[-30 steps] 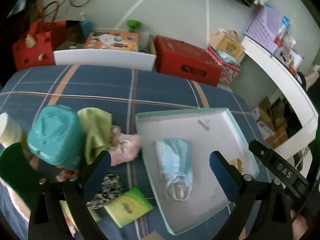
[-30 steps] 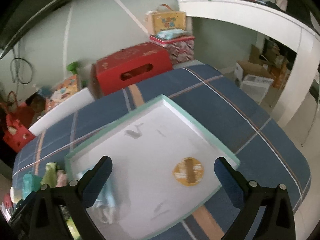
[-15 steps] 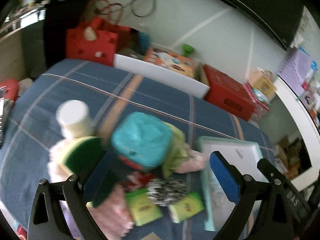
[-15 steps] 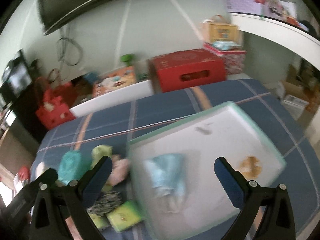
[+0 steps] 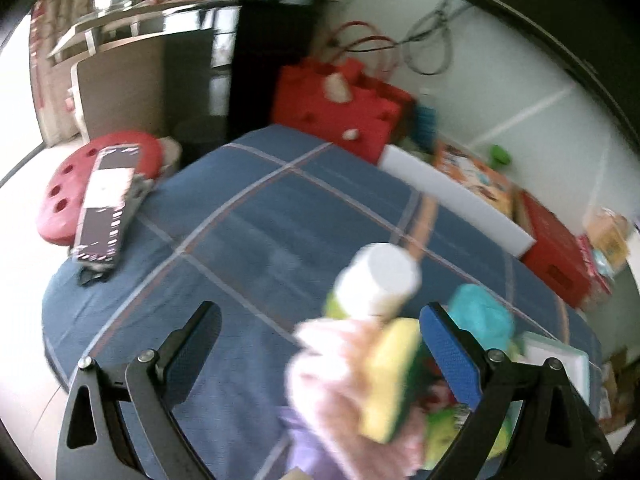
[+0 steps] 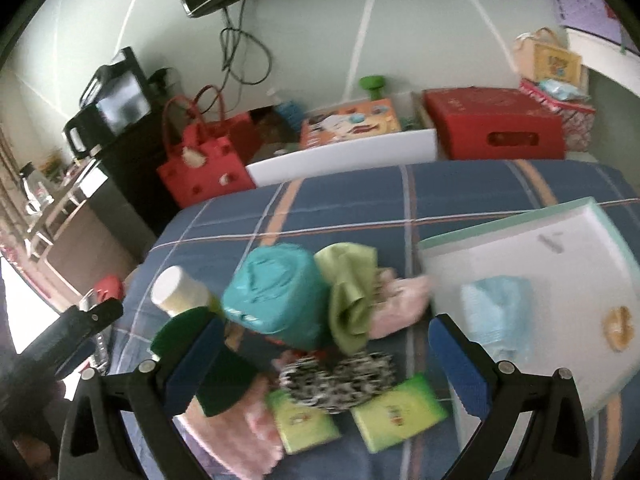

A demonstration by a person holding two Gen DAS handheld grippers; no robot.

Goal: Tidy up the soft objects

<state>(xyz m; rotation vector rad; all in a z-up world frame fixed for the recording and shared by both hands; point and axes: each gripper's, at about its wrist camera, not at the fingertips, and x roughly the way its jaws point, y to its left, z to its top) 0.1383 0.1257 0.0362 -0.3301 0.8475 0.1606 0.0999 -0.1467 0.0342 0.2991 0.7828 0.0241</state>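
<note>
Currently I hold two grippers above a table with a blue plaid cloth [image 6: 460, 192]. Going left to right: my left gripper [image 5: 320, 344] has its jaws spread wide and holds nothing. Its view is blurred, and it points mostly at bare cloth, with the pile off to its right side.

Next comes the clutter pile. At its left stands a white-capped bottle [image 6: 178, 290], which is hard and probably not one to sort. Just beside it lies a yellow and green sponge [image 5: 394, 376] on a pink cloth [image 5: 332, 364]. Toward the middle sits a teal wrapped pack [image 6: 276, 292], touching a crumpled green cloth [image 6: 352, 292] and a pale pink cloth [image 6: 396, 304]. In front of these lie a black and white speckled scrubber [image 6: 340, 376] and two green tissue packets [image 6: 396, 412].

My right gripper [image 6: 320, 364] hangs over that pile, jaws wide apart, empty.

Farthest right is the white tray [image 6: 560, 248] with a mint rim, already holding a light blue face mask [image 6: 496, 312].

My judgement: the step is choosing the next soft item. To do it well, I should slow down until the view steadies, centre one gripper over a single loose piece such as the green cloth, come down with the pads either side, and pinch the fabric only, not its neighbours, before carrying it to the tray.
</note>
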